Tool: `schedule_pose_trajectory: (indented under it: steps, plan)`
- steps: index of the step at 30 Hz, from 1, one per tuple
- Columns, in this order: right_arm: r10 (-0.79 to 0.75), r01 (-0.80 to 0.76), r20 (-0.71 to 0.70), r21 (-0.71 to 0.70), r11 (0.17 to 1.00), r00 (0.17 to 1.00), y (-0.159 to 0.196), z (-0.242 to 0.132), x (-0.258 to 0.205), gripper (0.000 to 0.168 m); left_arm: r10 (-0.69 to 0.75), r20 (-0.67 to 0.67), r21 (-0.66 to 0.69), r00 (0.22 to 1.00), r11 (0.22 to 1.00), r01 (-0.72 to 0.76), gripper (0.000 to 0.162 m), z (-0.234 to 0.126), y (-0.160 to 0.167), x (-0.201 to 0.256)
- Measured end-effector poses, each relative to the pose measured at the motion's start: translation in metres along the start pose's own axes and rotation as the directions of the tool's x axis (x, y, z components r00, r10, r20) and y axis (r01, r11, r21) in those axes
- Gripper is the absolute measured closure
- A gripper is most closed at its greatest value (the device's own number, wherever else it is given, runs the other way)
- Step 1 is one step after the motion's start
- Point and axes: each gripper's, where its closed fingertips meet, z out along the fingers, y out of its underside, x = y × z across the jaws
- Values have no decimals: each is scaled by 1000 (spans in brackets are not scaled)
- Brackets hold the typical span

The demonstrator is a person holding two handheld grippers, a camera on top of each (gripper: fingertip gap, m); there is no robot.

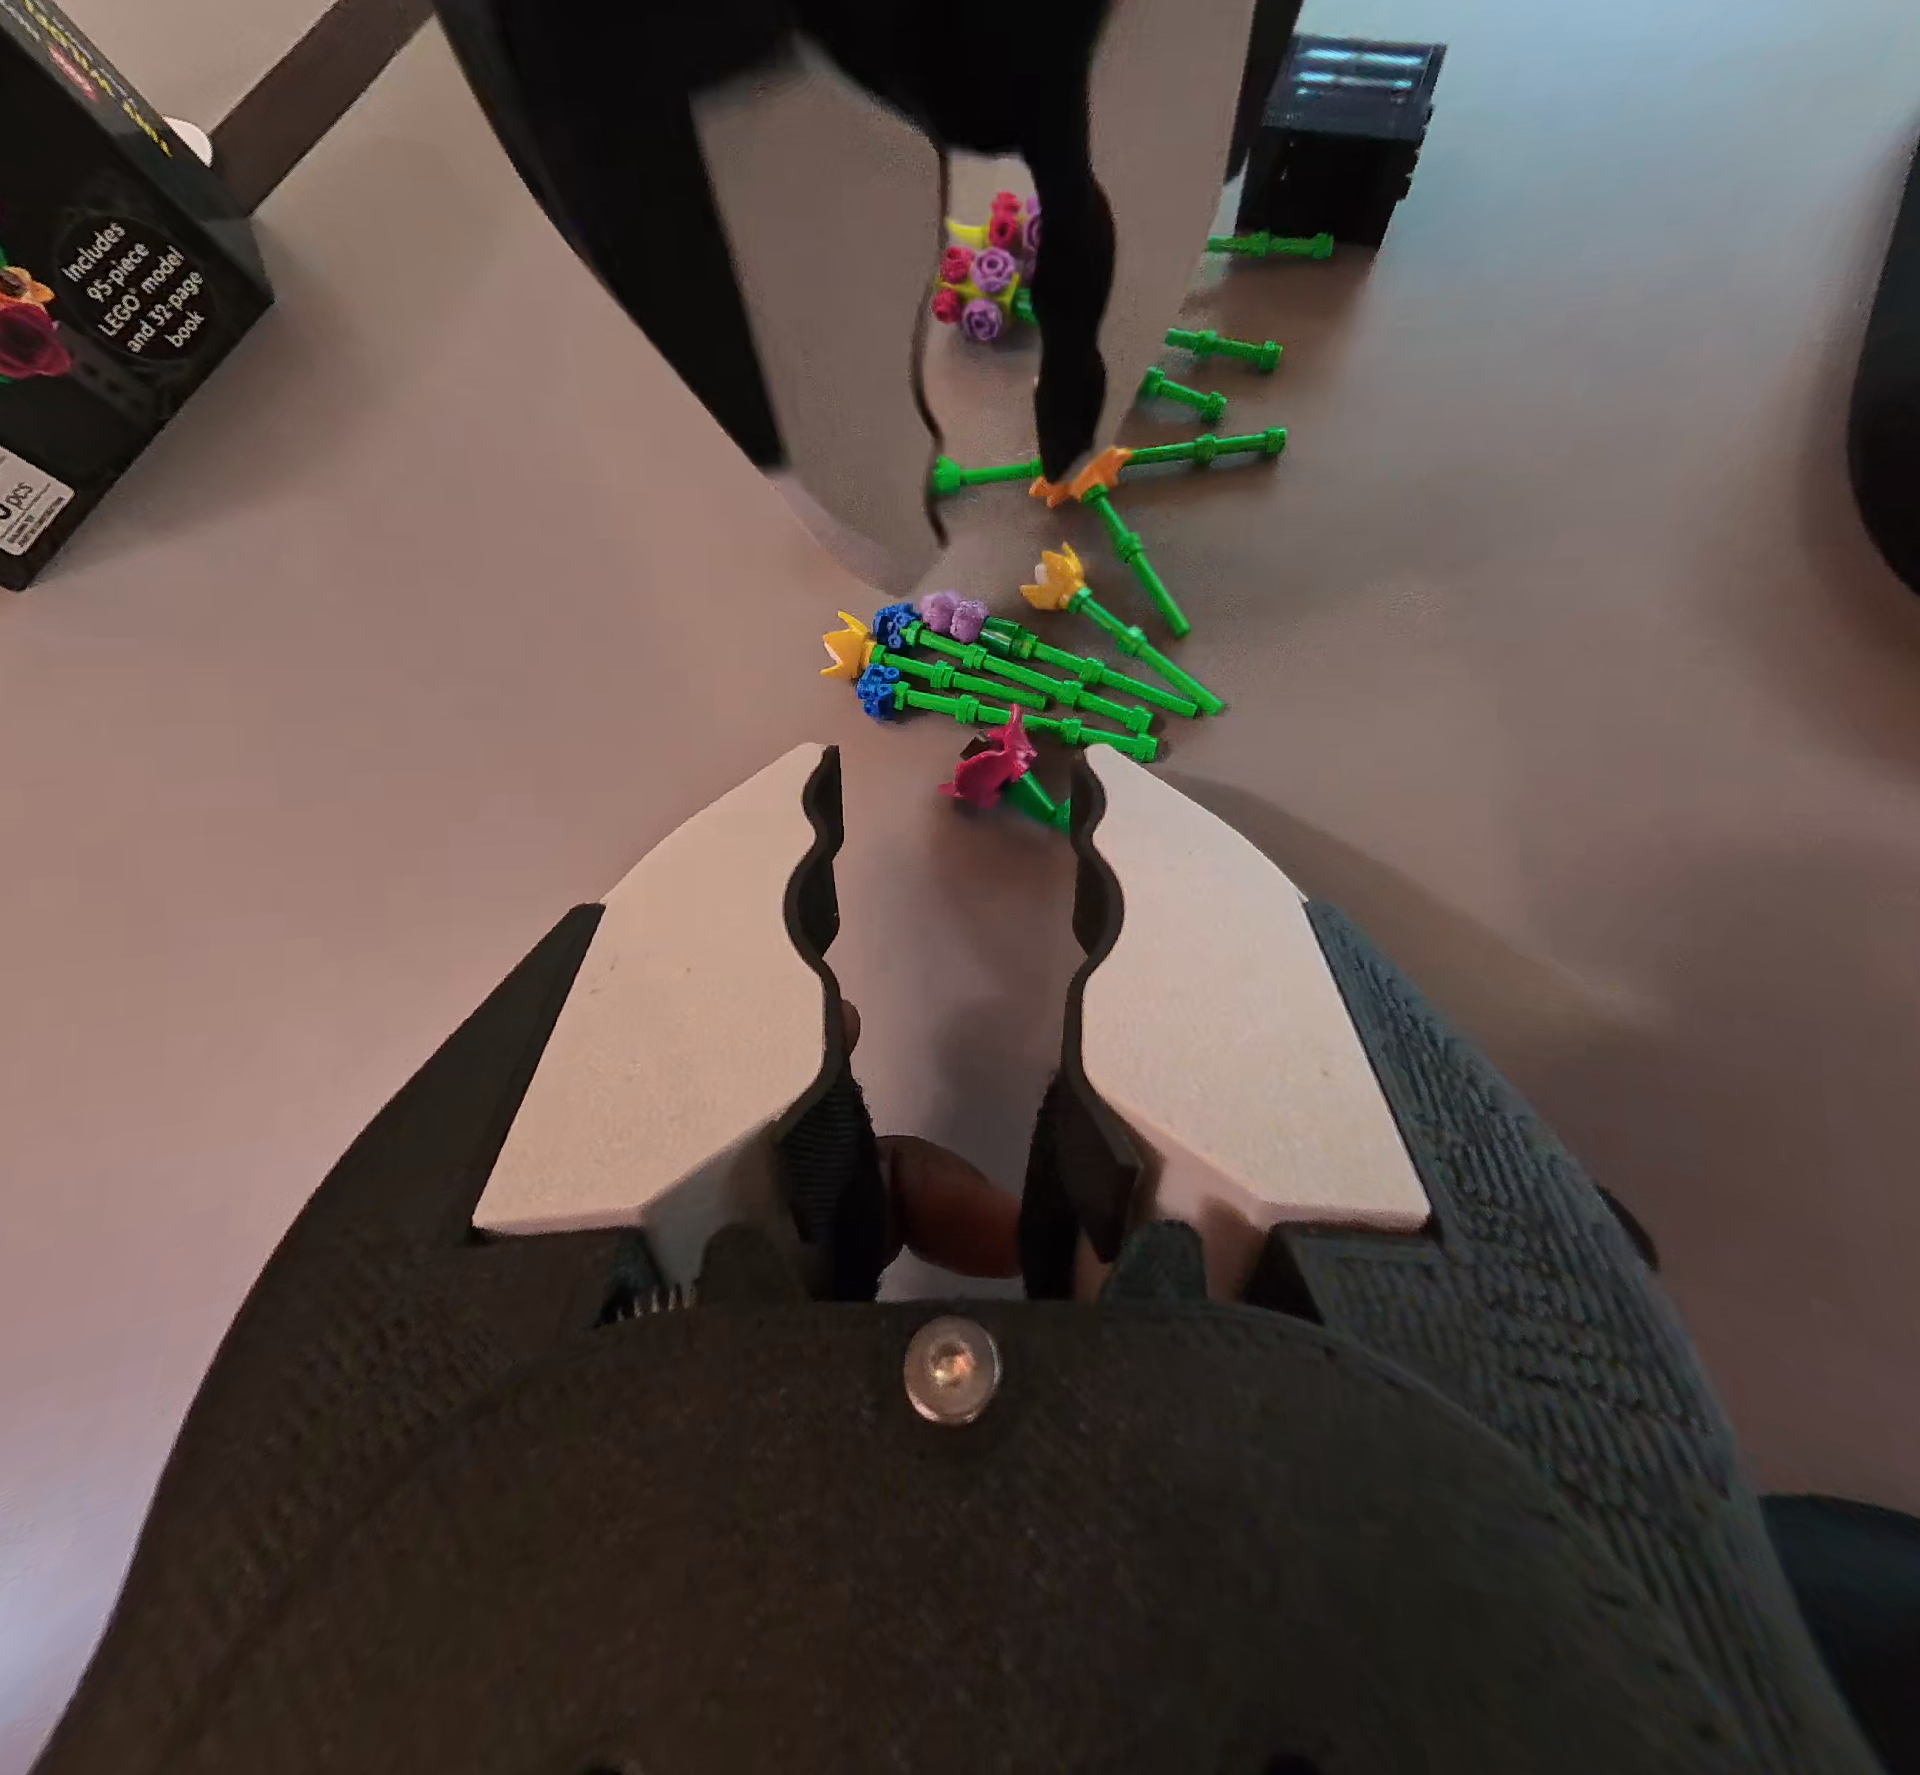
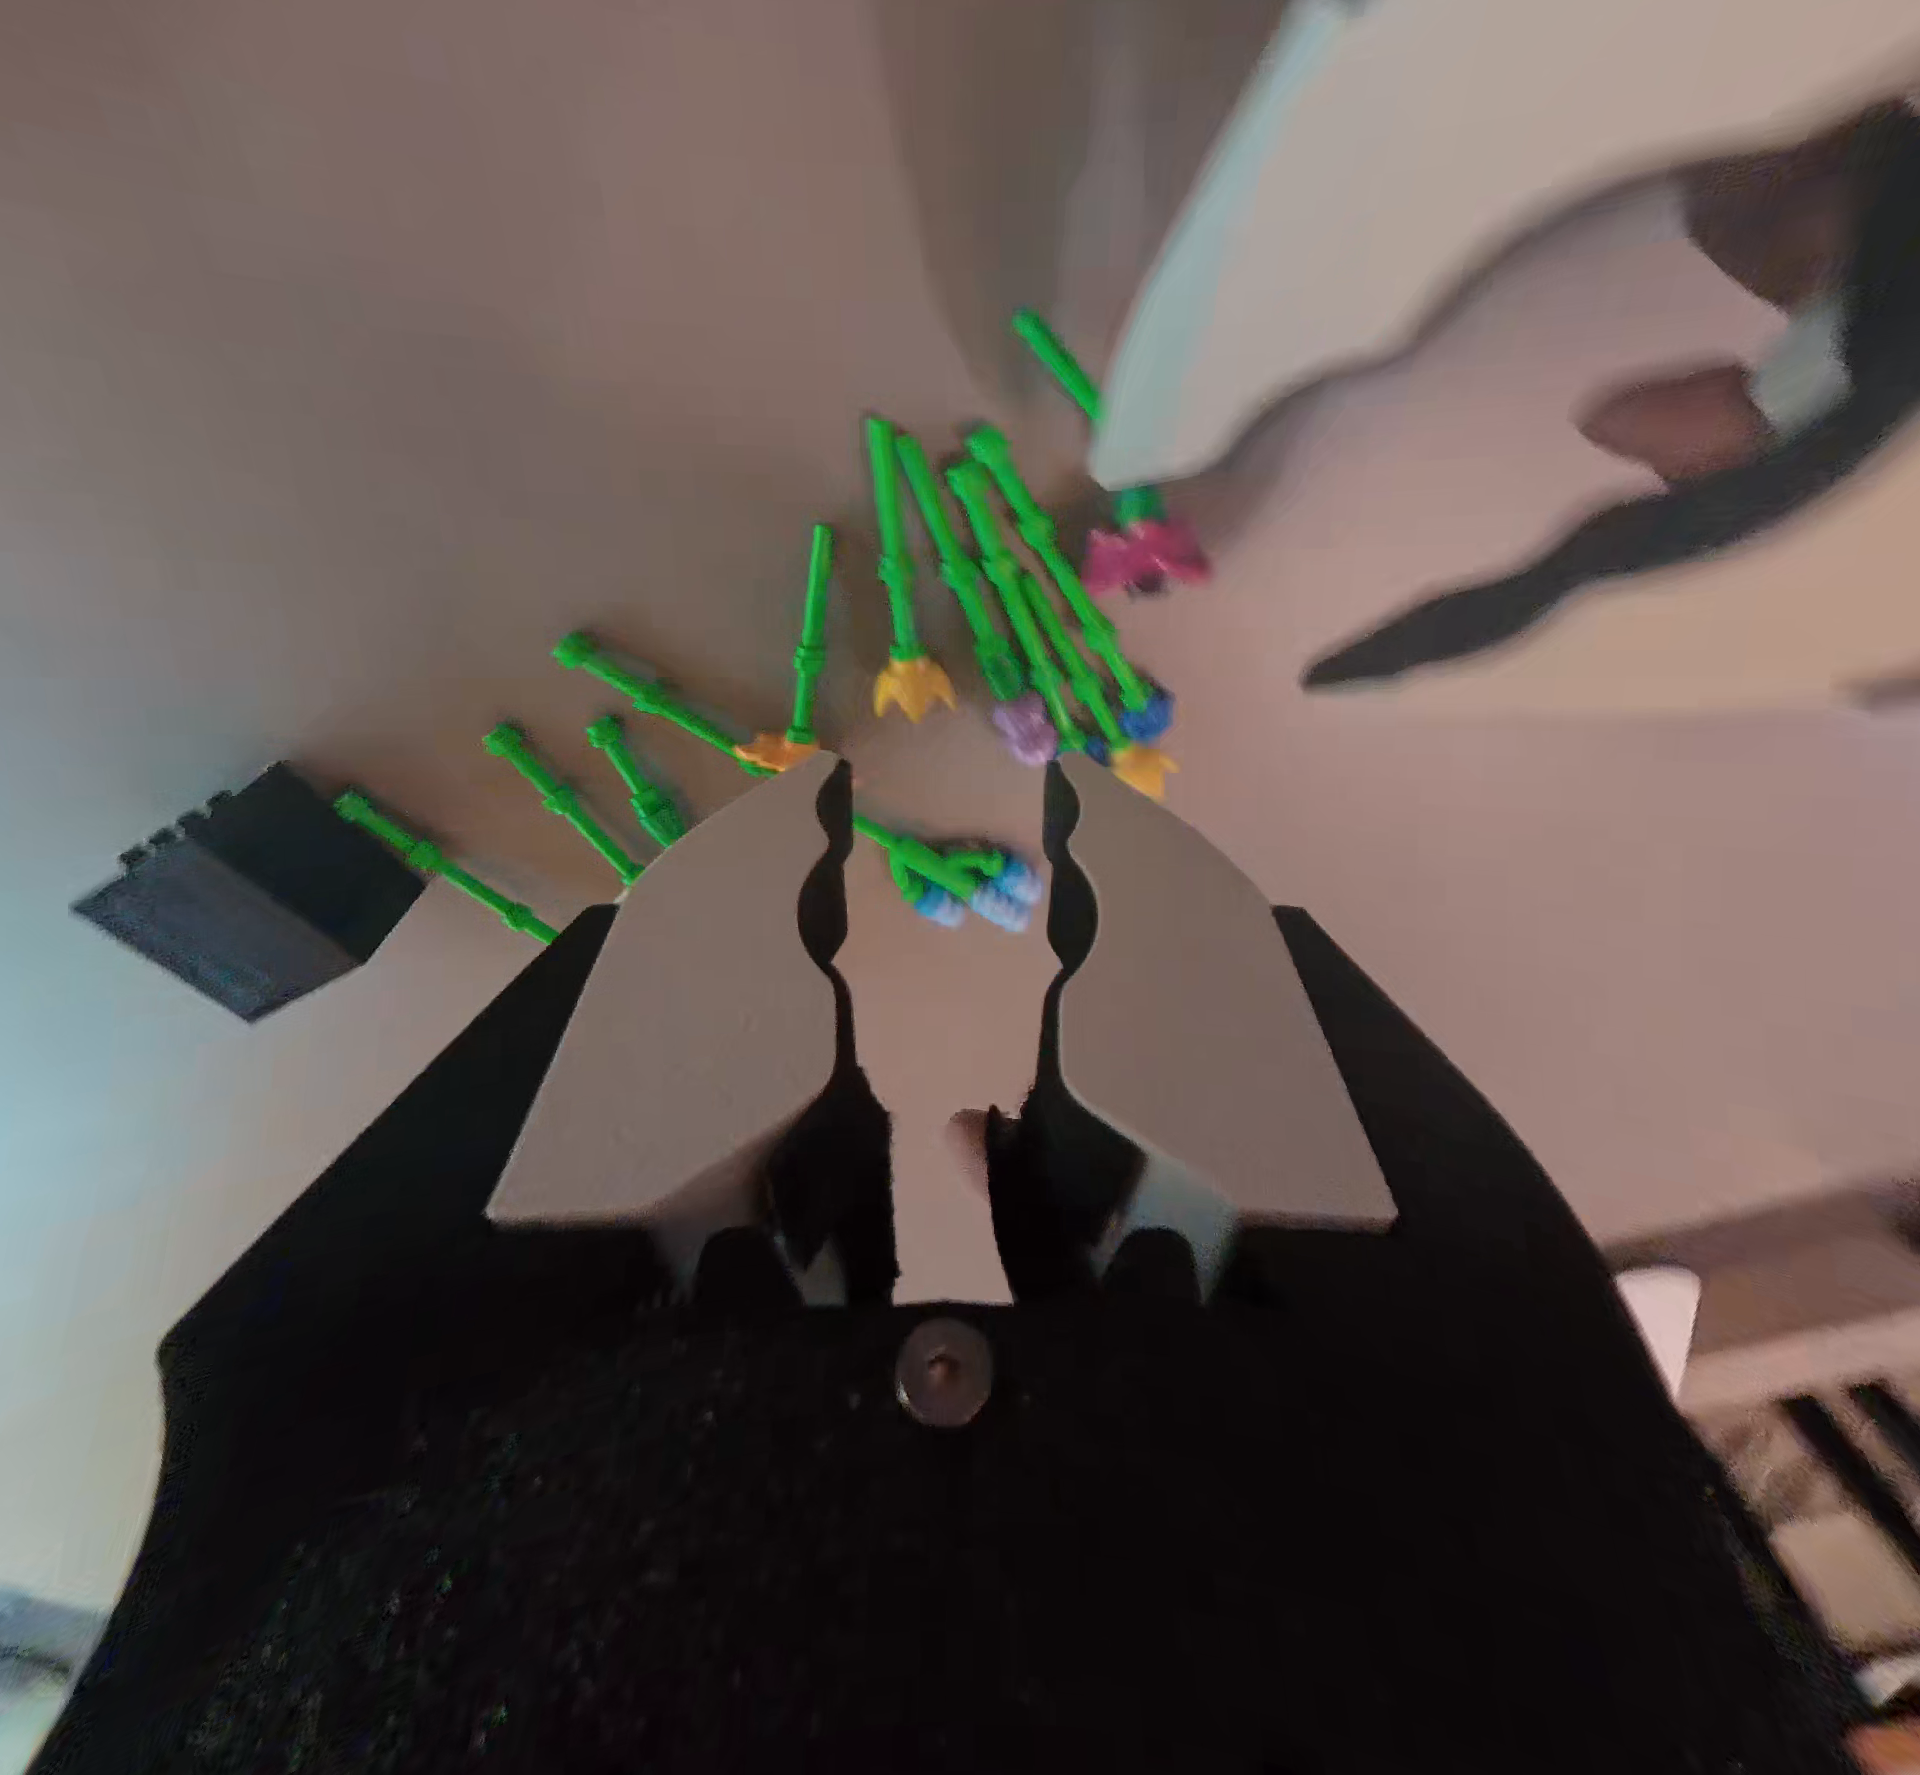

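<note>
My left finger [image 1: 1091, 790] hides the pink flower's [image 1: 992, 767] stem. My other tongs [image 1: 997, 478] blur past, covering the bouquet [image 1: 982, 281]. The box [image 1: 114, 291] runs off the left edge. Blue blooms [image 2: 982, 889] smear.

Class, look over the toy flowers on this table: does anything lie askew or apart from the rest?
Yes. Most flower stems lie bundled side by side, but the pink flower lies crosswise by the left tongs, and several bare green stems are scattered apart, near the black block.
</note>
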Motion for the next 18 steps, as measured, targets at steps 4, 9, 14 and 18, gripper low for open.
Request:
schedule_pose_trajectory:
  steps: [4, 9, 14, 18]
  plan:
    - [417, -381, -258, 179, 907, 871, 6, -33, 17, 136, -1, -8, 11, 1000, 1000, 1, 120, -1, -2, 2]
    - [971, -756, -77, 614, 226, 228, -1, -39, -13, 145, 6, -32, 1, 999, 1000, -6, 118, 3, -1, 7]
    - [996, -777, -32, 628, -47, -86, -4, -9, -39, 143, 15, -42, -7, 999, 1000, -15, 111, 6, 0, 11]
    - [989, -807, -130, 590, 20, -70, 3, -1, -35, 144, 39, -33, -31, 999, 999, -40, 110, 6, 4, 11]
